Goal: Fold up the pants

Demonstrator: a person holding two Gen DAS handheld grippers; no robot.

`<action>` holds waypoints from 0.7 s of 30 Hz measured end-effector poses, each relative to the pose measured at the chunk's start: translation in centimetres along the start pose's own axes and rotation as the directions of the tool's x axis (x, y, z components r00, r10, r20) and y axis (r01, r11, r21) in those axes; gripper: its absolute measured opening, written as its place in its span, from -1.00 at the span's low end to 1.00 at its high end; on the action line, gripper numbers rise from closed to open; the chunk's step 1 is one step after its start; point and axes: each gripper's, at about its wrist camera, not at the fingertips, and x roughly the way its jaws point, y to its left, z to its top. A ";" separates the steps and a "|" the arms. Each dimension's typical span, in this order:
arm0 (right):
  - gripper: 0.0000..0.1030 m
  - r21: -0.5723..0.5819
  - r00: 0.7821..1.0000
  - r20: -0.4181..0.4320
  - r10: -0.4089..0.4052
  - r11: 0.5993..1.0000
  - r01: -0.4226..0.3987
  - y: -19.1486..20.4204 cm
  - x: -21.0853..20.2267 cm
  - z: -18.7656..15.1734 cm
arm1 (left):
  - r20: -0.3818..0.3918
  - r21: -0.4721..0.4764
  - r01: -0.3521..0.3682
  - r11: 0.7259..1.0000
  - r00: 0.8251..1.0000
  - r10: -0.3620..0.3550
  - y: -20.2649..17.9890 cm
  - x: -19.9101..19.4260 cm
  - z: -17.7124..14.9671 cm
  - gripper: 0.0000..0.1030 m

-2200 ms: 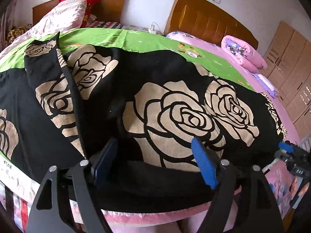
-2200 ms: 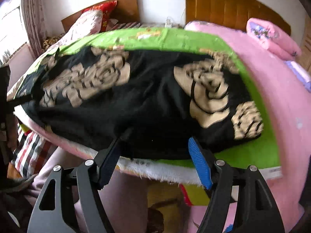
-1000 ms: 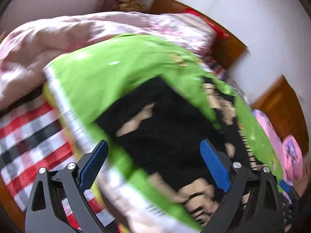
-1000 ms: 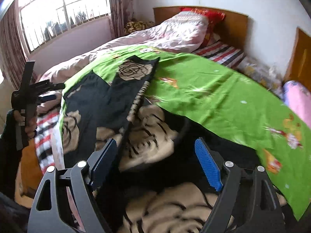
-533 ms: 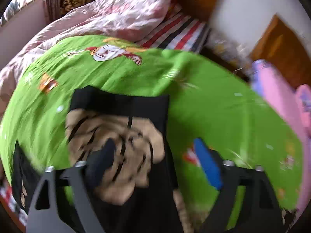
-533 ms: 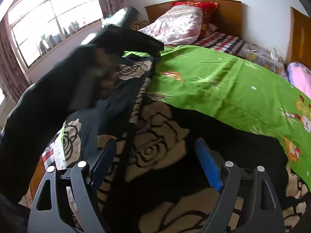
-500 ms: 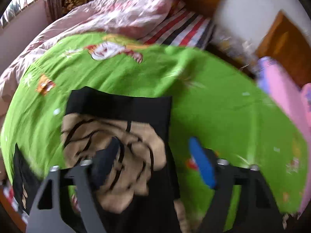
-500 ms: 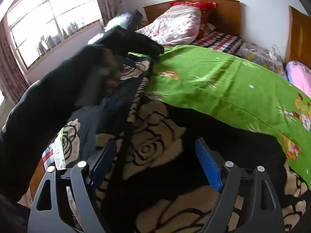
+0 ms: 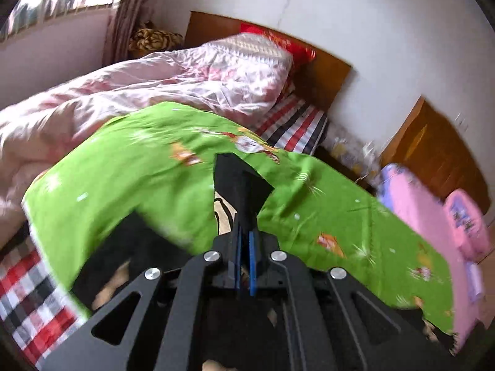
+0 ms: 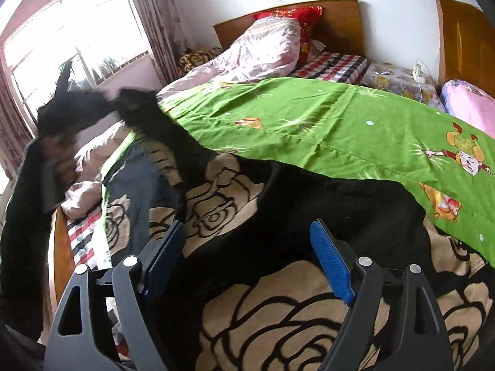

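Now the left claw [image 9: 243, 266] is pressed together on a black end of the pants [image 10: 278, 216], lifting it so it can fold over. Toward 12 o'clock lies the green sheet [image 10: 324, 117] on the bed. Spread wide, the right claw [image 10: 247, 266] waits above the pants, holding nothing.

Black rose-print pants [image 10: 247, 247], hem lifted.

green cartoon sheet [image 10: 324, 123], rumpled pink quilt [image 9: 139, 86], red pillow [image 10: 306, 21], wooden headboard [image 10: 337, 21], bright window [image 10: 71, 46]
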 end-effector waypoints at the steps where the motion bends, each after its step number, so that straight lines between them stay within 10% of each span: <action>1: 0.55 -0.002 1.000 0.004 0.006 1.000 -0.006 0.3 -0.2 -0.2 | 0.004 -0.023 0.006 1.000 1.000 -0.005 1.5 -1.6 -0.6 -0.94; 12: 0.56 -0.069 1.000 0.000 -0.010 0.998 0.010 4.3 -1.9 -3.6 | -0.073 -0.261 0.094 0.961 0.990 -0.117 17.0 0.4 -8.9 -0.85; 16: 0.55 -0.094 0.999 0.005 -0.035 0.995 0.036 5.2 -3.0 -4.7 | 0.007 -0.292 0.203 0.935 0.978 -0.210 17.5 -0.2 -9.3 -0.24; 19: 0.55 -0.097 0.997 0.002 -0.078 0.992 0.078 5.4 -3.1 -5.1 | 0.057 -0.310 0.264 0.913 0.964 -0.260 17.2 -0.7 -8.7 -0.93; 21: 0.55 -0.095 0.996 0.000 -0.089 0.992 0.088 5.6 -2.9 -5.1 | 0.074 -0.233 0.281 0.931 0.960 -0.271 15.6 -1.8 -7.3 -0.93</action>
